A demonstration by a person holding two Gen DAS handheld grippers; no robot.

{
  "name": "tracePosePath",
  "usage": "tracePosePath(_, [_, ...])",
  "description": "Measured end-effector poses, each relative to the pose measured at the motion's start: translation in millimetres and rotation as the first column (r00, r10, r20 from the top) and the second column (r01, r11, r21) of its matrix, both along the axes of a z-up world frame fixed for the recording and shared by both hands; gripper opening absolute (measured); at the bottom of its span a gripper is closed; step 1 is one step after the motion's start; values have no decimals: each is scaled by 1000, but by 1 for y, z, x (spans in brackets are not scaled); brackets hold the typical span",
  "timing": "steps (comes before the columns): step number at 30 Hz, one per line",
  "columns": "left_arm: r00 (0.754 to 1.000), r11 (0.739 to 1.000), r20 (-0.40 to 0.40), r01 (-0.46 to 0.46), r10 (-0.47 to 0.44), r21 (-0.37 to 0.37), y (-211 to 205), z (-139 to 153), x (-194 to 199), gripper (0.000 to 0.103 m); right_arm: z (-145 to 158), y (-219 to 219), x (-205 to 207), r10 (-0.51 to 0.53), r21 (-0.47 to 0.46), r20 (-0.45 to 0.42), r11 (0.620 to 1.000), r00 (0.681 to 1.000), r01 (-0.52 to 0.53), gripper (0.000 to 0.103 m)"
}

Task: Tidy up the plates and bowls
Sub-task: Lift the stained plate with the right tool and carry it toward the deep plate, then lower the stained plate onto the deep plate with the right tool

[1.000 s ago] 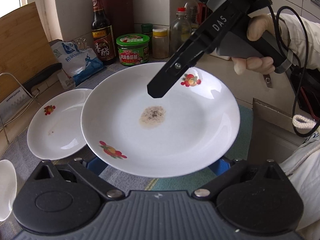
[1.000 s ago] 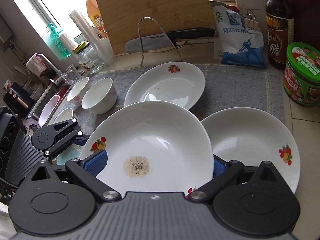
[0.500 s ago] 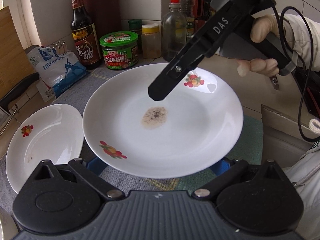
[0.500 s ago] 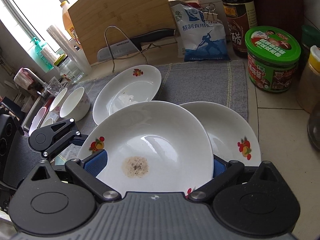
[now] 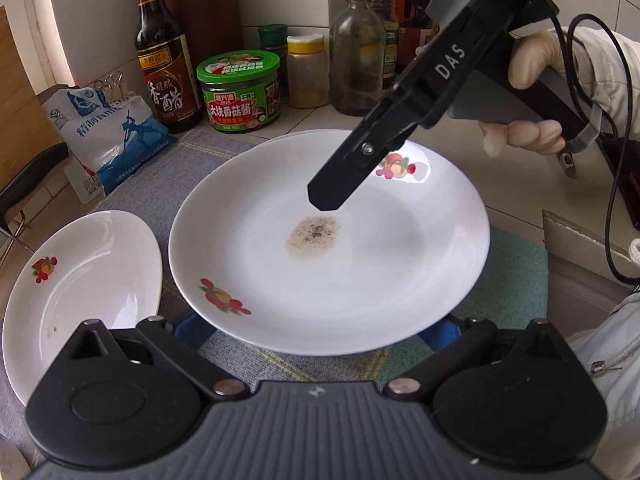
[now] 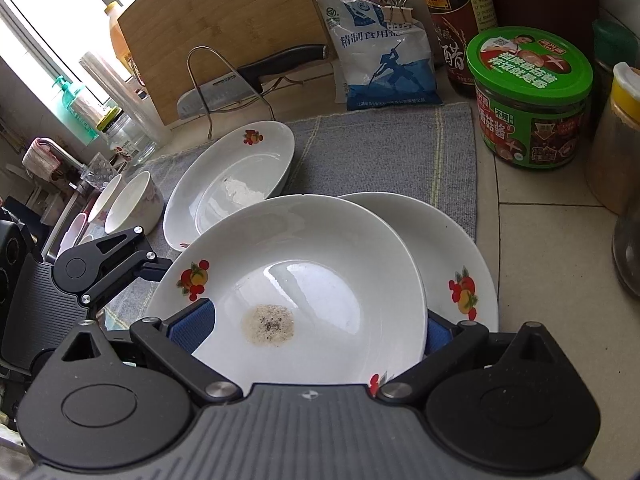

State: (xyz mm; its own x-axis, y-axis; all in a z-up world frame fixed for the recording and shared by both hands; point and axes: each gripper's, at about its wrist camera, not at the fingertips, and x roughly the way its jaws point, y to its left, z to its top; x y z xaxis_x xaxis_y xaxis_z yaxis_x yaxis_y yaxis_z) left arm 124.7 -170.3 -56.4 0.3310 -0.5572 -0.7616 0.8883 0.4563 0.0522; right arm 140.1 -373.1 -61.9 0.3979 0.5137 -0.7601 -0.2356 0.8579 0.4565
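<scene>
Both hand-held grippers are carrying the stained plate (image 6: 304, 280) directly over a second plate (image 6: 452, 248): the right hand-held gripper (image 6: 308, 328) is clamping its near rim, the left hand-held gripper (image 5: 316, 326) its opposite edge.

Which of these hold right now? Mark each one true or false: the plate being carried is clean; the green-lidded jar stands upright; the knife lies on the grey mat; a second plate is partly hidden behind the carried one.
1. The carried plate is clean. False: a speckled brown patch sits in its well.
2. The green-lidded jar stands upright. True.
3. The knife lies on the grey mat. False: it rests across the wire rack, in front of the cutting board.
4. A second plate is partly hidden behind the carried plate's rim. True, in the right wrist view.
</scene>
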Motion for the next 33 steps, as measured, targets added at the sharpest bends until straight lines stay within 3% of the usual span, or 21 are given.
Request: tracePosePath(33, [997,997,17,71,-71,43,-13,-11,11,102,3,-18,-37,-122,-2,-13,993,992,122,103])
